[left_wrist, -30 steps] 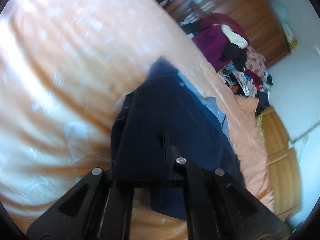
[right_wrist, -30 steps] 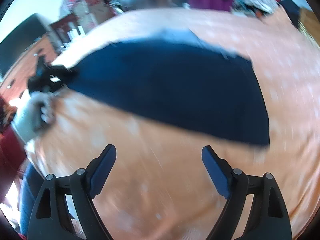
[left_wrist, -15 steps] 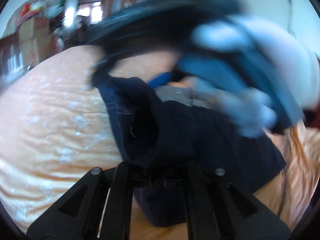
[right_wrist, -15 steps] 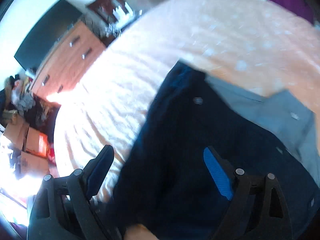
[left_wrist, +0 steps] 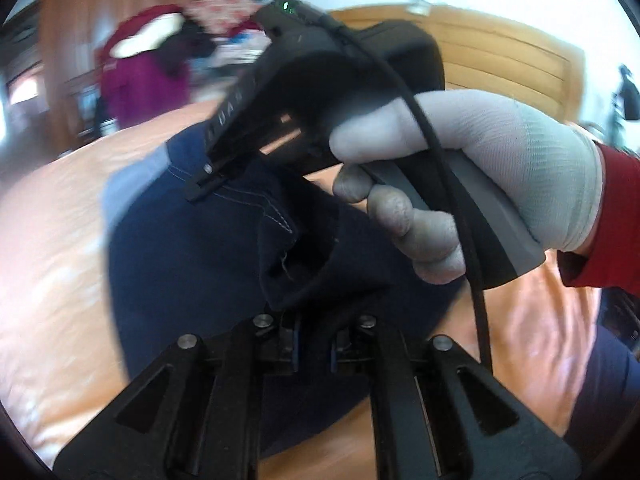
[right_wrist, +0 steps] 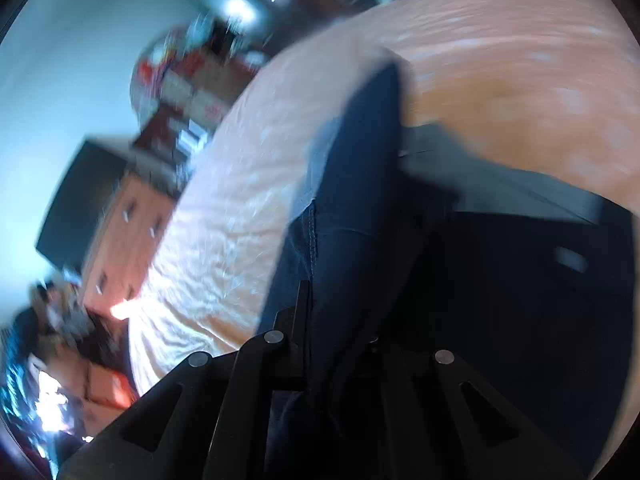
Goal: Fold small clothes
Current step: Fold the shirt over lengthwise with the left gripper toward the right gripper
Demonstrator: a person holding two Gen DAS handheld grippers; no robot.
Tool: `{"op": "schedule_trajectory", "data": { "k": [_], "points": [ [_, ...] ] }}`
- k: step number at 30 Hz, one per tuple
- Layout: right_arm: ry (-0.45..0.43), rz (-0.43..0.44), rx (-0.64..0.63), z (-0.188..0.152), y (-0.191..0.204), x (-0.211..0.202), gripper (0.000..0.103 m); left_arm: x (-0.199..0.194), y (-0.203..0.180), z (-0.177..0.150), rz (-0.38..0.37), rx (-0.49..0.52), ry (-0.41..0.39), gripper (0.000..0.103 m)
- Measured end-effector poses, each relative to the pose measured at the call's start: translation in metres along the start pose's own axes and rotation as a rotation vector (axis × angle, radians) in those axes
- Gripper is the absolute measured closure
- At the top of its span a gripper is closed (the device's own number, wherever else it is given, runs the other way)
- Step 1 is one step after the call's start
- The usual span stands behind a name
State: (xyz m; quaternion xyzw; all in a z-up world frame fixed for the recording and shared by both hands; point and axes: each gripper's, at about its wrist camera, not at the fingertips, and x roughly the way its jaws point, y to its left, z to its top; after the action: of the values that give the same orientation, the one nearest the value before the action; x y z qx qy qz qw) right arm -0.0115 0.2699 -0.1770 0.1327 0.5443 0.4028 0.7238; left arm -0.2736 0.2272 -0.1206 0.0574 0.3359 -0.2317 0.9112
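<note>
A navy garment (left_wrist: 192, 264) with a grey lining lies on the orange bedsheet (left_wrist: 52, 240). My left gripper (left_wrist: 314, 350) holds a raised fold of it, which hangs into the narrow gap between the blue pads; its jaws are starting to open. A white-gloved hand (left_wrist: 500, 152) holds my right gripper (left_wrist: 200, 190), whose tips pinch the stitched hem at the far edge. In the right wrist view the navy garment (right_wrist: 500, 280) runs up between the fingers of the right gripper (right_wrist: 336, 332), whose jaws are closing on it; cloth hides one fingertip.
A pile of purple and patterned clothes (left_wrist: 140, 76) sits beyond the bed, beside a wooden headboard (left_wrist: 500, 60). A wooden dresser (right_wrist: 120, 232) with a dark screen (right_wrist: 76, 200) stands off the bed's side, with boxes nearby. A red sleeve (left_wrist: 616, 220) enters from the right.
The right gripper swung over the garment and closed on its hem. The left gripper rolled and carried its fold across the bed, so the right hand now fills its view.
</note>
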Motion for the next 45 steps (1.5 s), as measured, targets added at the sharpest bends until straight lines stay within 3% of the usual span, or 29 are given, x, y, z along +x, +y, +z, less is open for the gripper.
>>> {"op": "schedule_trajectory", "data": {
  "k": [4,6,9,11,13,16,17,19,21,23,25,30,32,34,37,40,41,42,43,45],
  "points": [
    [-0.063,0.033,0.106,-0.013,-0.067,-0.053,0.093,0.052,-0.016,0.008,-0.127,-0.001,0.095,0.088],
    [-0.048,0.026,0.203,-0.022,-0.118,-0.053,0.093,0.094,-0.016,-0.003,-0.187,-0.038,0.209,0.088],
    [0.007,0.040,0.338,-0.044,-0.179,-0.033,0.093,0.123,-0.018,-0.021,-0.178,-0.035,0.296,0.085],
    [0.028,0.084,0.371,-0.052,-0.198,-0.020,0.094,0.120,-0.012,-0.020,-0.180,-0.038,0.282,0.081],
    [0.039,0.117,0.366,-0.049,-0.200,-0.014,0.094,0.114,-0.005,-0.020,-0.186,-0.046,0.285,0.078],
    [0.072,0.136,0.352,-0.049,-0.192,-0.015,0.085,0.083,-0.011,-0.023,-0.175,-0.008,0.290,0.073],
    [0.082,0.141,0.353,-0.052,-0.188,-0.018,0.077,0.065,-0.014,-0.026,-0.178,-0.001,0.278,0.071],
    [0.084,0.154,0.344,-0.063,-0.180,-0.029,0.062,0.024,-0.013,-0.030,-0.175,-0.003,0.232,0.054],
    [0.097,0.155,0.329,-0.079,-0.168,-0.043,0.055,-0.023,-0.001,-0.041,-0.142,-0.033,0.181,0.041],
    [0.106,0.156,0.309,-0.092,-0.152,-0.052,0.052,-0.054,0.014,-0.053,-0.107,-0.072,0.150,0.041],
    [0.108,0.146,0.298,-0.107,-0.140,-0.062,0.047,-0.081,0.038,-0.069,-0.020,-0.110,0.136,0.041],
    [0.128,0.120,0.276,-0.135,-0.113,-0.077,0.040,-0.087,0.085,-0.086,0.119,-0.194,0.164,0.040],
    [0.119,0.104,0.271,-0.144,-0.110,-0.083,0.039,-0.076,0.099,-0.078,0.121,-0.220,0.165,0.041],
    [0.107,0.095,0.279,-0.146,-0.112,-0.084,0.039,-0.062,0.093,-0.070,0.114,-0.215,0.156,0.040],
    [0.102,0.084,0.310,-0.156,-0.122,-0.084,0.039,-0.031,0.066,-0.069,0.154,-0.177,0.209,0.041],
    [0.092,0.065,0.315,-0.161,-0.120,-0.077,0.047,-0.008,0.073,-0.065,0.197,-0.184,0.247,0.046],
    [0.081,0.044,0.315,-0.162,-0.120,-0.076,0.068,-0.005,0.076,-0.062,0.201,-0.177,0.245,0.049],
    [0.063,0.020,0.321,-0.162,-0.123,-0.077,0.085,-0.008,0.078,-0.060,0.220,-0.163,0.244,0.058],
    [0.044,0.027,0.336,-0.163,-0.128,-0.080,0.095,-0.010,0.081,-0.060,0.222,-0.159,0.245,0.059],
    [-0.006,0.002,0.350,-0.165,-0.136,-0.094,0.098,-0.021,0.091,-0.062,0.227,-0.146,0.249,0.055]
  ]
}}
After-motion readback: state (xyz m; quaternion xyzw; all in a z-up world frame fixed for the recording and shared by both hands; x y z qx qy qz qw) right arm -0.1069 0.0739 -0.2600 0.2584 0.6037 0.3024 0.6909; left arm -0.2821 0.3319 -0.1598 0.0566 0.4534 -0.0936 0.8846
